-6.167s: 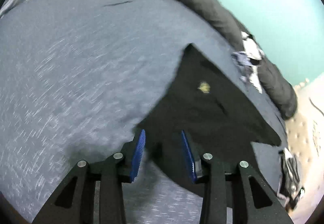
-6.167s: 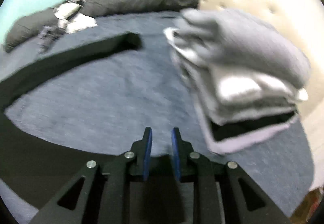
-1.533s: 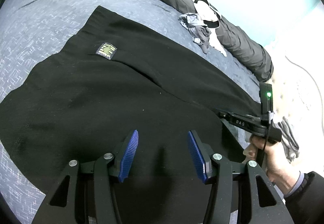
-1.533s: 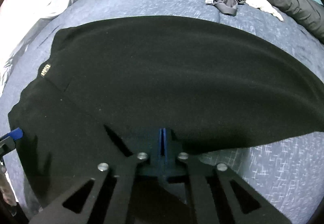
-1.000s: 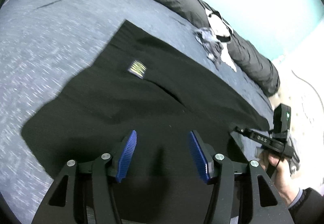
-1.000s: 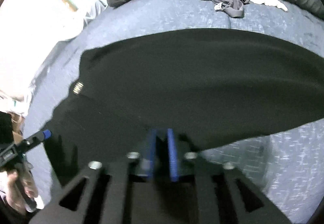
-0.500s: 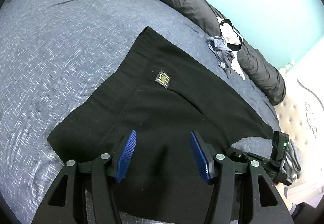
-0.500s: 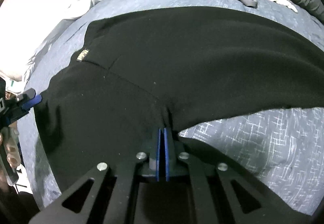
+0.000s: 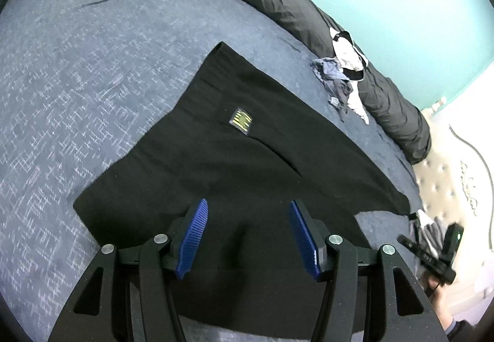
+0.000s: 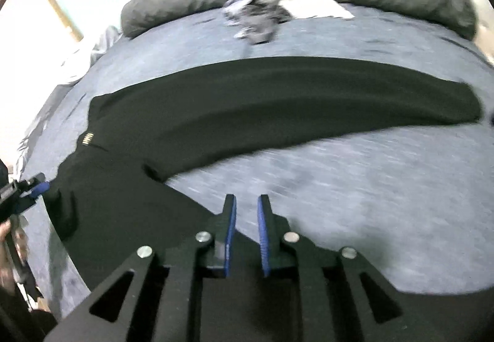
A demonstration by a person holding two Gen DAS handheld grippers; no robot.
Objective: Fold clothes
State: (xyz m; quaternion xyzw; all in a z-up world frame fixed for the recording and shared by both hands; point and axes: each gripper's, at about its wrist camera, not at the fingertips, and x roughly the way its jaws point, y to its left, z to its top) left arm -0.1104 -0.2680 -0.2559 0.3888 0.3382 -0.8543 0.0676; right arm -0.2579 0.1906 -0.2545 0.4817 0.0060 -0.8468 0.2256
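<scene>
Right tongs [image 10: 247,229] have let go of the black trousers [image 9: 253,156] since 0.5 s ago: pads now slightly apart, nothing between them, over bare bed [image 10: 355,187]. Left tongs [image 9: 247,237] spread wide, empty, above the waist end. Trousers lie flat on the bed, yellow label [image 9: 241,120] at 12 o'clock from left tongs; loose clothes pile [image 9: 339,85] at 1 o'clock.

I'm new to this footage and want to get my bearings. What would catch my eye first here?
The black trousers spread flat across the blue-grey bedspread, a small yellow label near the waistband. Beyond them, a crumpled heap of clothes lies against a long dark bolster along the far edge. The left gripper gapes wide above the trousers; the right gripper is slightly open, empty.
</scene>
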